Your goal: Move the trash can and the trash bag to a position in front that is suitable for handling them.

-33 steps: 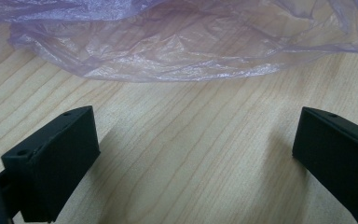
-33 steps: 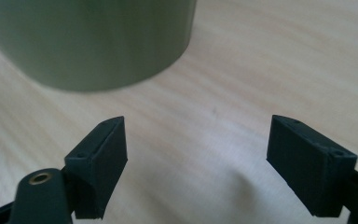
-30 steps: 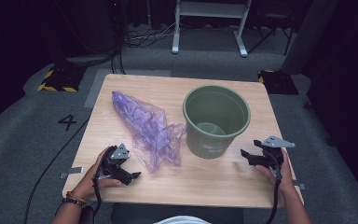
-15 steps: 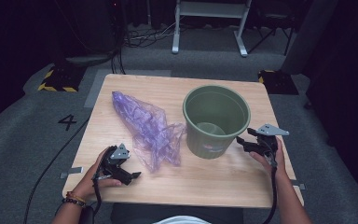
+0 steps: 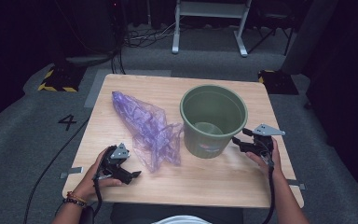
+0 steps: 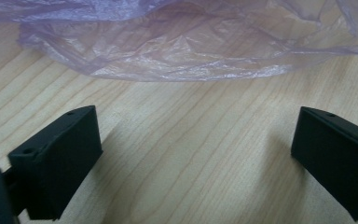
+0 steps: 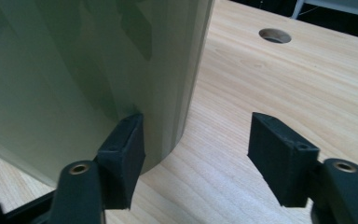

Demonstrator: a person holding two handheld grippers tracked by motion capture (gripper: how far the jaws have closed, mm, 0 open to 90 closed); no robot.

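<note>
The green bucket [image 5: 213, 120] stood upright on the right half of the wooden table [image 5: 223, 182], its mouth open to the overhead camera. Your right gripper [image 5: 247, 140] sat just beside its right wall, low near the base. In the right gripper view the bucket's wall [image 7: 74, 79] rose close in front of you, and your jaws were spread wide. One jaw lay against or nearly against the wall; from that angle you could not be sure it touched. The other jaw hung over bare table [image 7: 284, 70], well clear of the bucket. A round hole [image 7: 274, 35] was cut into the tabletop farther off.

The crumpled purple plastic bag [image 5: 147, 128] lay to the left of the bucket, stretched from the table's far left area down toward the near edge, its nearer end just beside the bucket's base. Your left gripper [image 5: 128, 173] rested at the near left of the table, held in your left hand [image 5: 95, 175], near the bag's lower end. In the left gripper view your jaws stood far apart with only wood grain [image 6: 191, 154] between them. The bag's [image 6: 177, 42] edge lay a short way ahead of your jaw tips, apart from both.
</note>
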